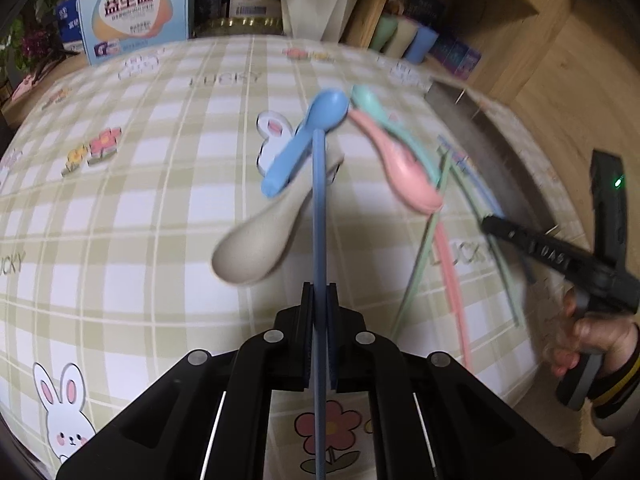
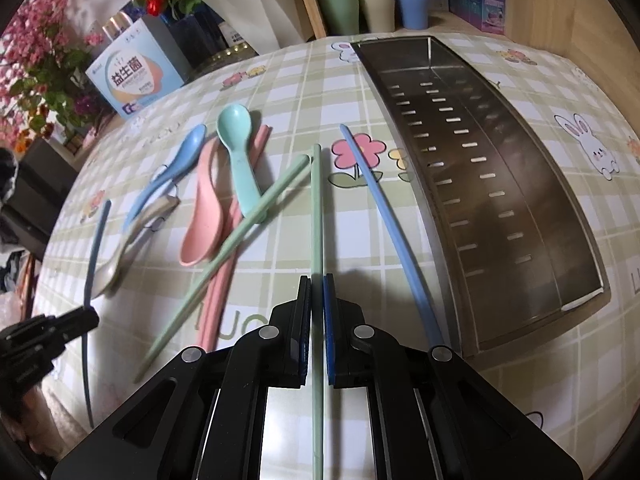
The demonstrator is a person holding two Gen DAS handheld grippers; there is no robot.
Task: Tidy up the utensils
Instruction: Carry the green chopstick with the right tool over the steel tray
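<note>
- Clearly, the left gripper [image 1: 319, 292] had its jaws clenched on a blue chopstick [image 1: 319, 216], which ran straight forward between the pads and out past the tips toward the spoons.
- Ahead of those jaws and slightly left lay a beige spoon [image 1: 256, 240], bowl nearest the jaws, with a blue spoon [image 1: 308, 136] crossing over its handle farther out.
- Ahead and to the right of the left jaws, a pink spoon [image 1: 404, 168] and a mint spoon [image 1: 372, 106] lay together, with pink chopsticks [image 1: 452, 276] and a green one beyond them.
- The right gripper [image 2: 317, 284] had its jaws closed on a green chopstick [image 2: 317, 208] that pointed straight ahead from between the pads.
- Just right of the right jaws, a second blue chopstick [image 2: 384, 208] lay on the checked tablecloth [image 2: 280, 80], beside the long edge of the stainless perforated tray [image 2: 500, 184].
- Left of the right jaws, another green chopstick [image 2: 240, 232] lay diagonally across the pink pair, touching the mint spoon's handle.
- Far ahead of the right jaws, at the table's back edge, stood three cups [image 2: 376, 2], green, beige and blue, and a white vase [image 2: 256, 4] with flowers.
</note>
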